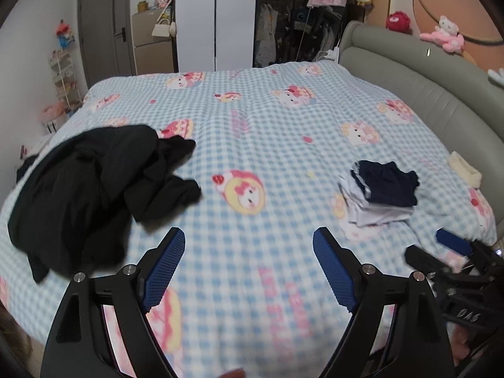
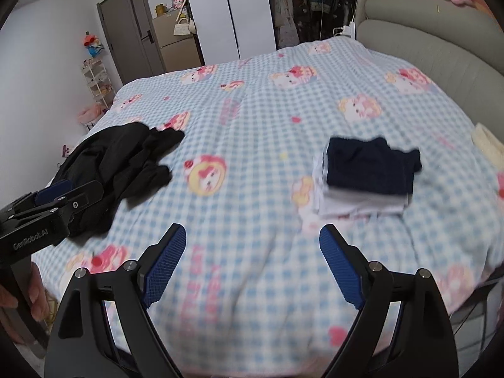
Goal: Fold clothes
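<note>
A crumpled black garment (image 1: pixel 94 186) lies on the left of the bed, also in the right wrist view (image 2: pixel 126 163). A folded stack with a navy piece (image 1: pixel 386 182) on top of white pieces sits on the right (image 2: pixel 368 170). My left gripper (image 1: pixel 249 239) is open and empty above the bedspread, right of the black garment. My right gripper (image 2: pixel 252 236) is open and empty, near the folded stack. The right gripper shows at the left view's right edge (image 1: pixel 453 252), the left gripper at the right view's left edge (image 2: pixel 56 201).
The bed has a blue checked cartoon bedspread (image 1: pixel 267 126) and a grey padded headboard (image 1: pixel 425 72) on the right. A cream cloth (image 1: pixel 464 168) lies by the headboard. A wardrobe, a door and a shelf rack stand beyond the bed.
</note>
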Demonstrator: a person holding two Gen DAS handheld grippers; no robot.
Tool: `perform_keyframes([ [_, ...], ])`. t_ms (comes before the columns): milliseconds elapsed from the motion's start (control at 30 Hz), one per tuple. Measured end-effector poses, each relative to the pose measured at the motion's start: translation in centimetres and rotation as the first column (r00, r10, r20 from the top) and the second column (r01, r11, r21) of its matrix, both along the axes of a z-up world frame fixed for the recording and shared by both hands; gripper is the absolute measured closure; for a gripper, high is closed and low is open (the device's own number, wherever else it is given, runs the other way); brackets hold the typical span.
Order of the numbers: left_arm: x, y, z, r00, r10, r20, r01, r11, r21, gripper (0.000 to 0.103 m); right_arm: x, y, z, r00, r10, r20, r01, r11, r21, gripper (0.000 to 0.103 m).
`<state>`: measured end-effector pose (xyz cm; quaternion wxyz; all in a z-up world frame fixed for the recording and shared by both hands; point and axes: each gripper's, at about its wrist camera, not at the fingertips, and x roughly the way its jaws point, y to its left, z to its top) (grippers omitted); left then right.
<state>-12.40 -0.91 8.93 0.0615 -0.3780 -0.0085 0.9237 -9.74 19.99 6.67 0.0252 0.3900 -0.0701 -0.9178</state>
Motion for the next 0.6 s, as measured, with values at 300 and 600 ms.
perform_keyframes([
  [300, 5.8, 1.6, -4.2, 0.998, -0.023, 0.051, 0.023, 1.0, 0.01, 0.016, 3.7, 0.5, -2.5, 0.998, -0.04, 0.051, 0.038, 0.999, 0.038, 0.015],
  [600, 7.6, 1.9, -5.3, 0.999, -0.021, 0.044, 0.02, 0.999, 0.029, 0.014, 5.7, 0.7, -4.5, 0.996, -0.031, 0.082, 0.027, 0.998, 0.048, 0.015],
])
